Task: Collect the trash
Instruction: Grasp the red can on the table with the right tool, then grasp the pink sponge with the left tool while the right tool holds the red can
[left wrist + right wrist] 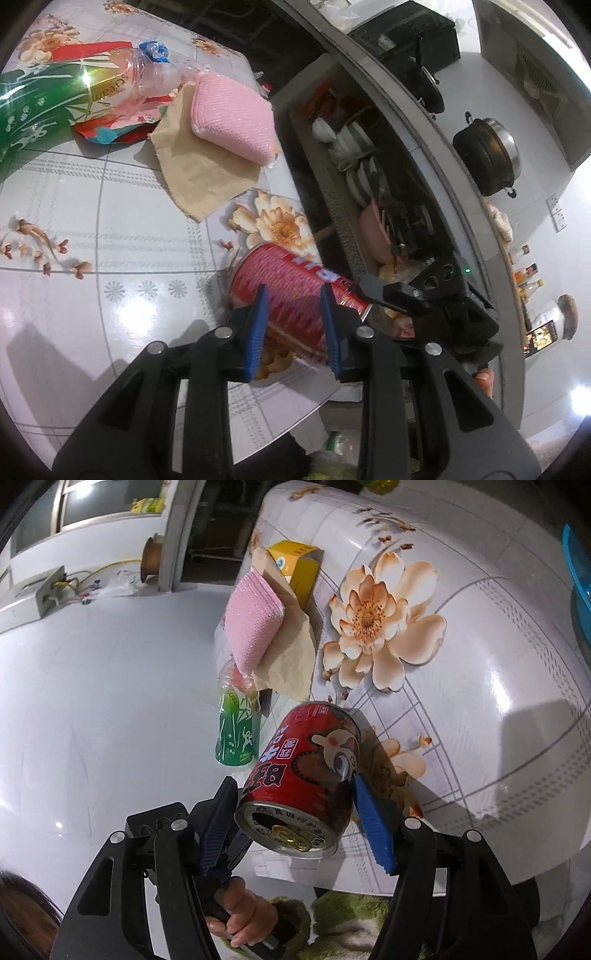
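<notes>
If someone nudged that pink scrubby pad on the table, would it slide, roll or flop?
The pink pad looks soft and light, so it would probably slide, not roll. It lies on crumpled brown paper, which might drag along with it. It seems unlikely to break.

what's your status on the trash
right claw shut on red can, tilted above table edge. left claw beside it, grip unclear. green bottle, pink sponge lie on table.
</notes>
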Motion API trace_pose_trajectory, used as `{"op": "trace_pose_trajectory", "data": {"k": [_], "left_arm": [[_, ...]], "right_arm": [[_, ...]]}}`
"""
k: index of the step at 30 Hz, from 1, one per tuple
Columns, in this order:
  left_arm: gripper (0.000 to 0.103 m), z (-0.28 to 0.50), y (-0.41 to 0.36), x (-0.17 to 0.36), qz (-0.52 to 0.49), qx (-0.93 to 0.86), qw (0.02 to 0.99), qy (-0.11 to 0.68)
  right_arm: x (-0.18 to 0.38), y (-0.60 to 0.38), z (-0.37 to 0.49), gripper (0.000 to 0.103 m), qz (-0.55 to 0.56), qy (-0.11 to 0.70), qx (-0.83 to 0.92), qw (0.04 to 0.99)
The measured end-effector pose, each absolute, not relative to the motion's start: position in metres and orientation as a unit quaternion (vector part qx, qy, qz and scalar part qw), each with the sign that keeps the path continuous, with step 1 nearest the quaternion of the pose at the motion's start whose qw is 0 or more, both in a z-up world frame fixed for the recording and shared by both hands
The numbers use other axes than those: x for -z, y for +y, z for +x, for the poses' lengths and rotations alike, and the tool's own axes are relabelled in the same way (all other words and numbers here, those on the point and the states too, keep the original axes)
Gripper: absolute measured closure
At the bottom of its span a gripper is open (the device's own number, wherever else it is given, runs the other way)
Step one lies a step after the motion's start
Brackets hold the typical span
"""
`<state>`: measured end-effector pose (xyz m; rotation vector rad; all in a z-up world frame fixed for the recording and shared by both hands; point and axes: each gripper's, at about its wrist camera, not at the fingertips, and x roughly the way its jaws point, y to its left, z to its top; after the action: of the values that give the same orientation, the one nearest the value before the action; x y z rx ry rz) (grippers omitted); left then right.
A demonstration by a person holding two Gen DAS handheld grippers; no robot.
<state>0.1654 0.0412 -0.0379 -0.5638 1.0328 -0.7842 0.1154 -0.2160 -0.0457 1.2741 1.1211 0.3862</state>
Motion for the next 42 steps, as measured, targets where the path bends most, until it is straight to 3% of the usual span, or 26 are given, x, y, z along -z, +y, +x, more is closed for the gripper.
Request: {"op": "trace_pose_trajectory", "data": {"k": [10, 28, 36, 42], "left_arm": [[0.077, 0.187, 0.045, 0.047, -0.288, 0.350, 0.758, 0.470], [0.073, 0.213, 0.075, 0.057, -0.300, 0.289, 0.785, 0.458], [0.046, 0.217, 0.086, 0.009, -0.214, 0.255, 0.859, 0.389], [0.031, 0.228, 0.072, -0.027, -0.105, 0.246, 0.900, 0.344]], "right_arm": [[0.034, -0.213, 0.133, 0.029, 0.583, 0.473, -0.155, 0.642], [0.007, -0.202, 0.153, 0.029, 0.497, 0.444, -0.168, 0.726], [-0.029, -0.165, 0.135, 0.024, 0.245, 0.420, -0.162, 0.859], [-0.017, -0.144, 0.134, 0.016, 0.170, 0.420, -0.197, 0.870]]}}
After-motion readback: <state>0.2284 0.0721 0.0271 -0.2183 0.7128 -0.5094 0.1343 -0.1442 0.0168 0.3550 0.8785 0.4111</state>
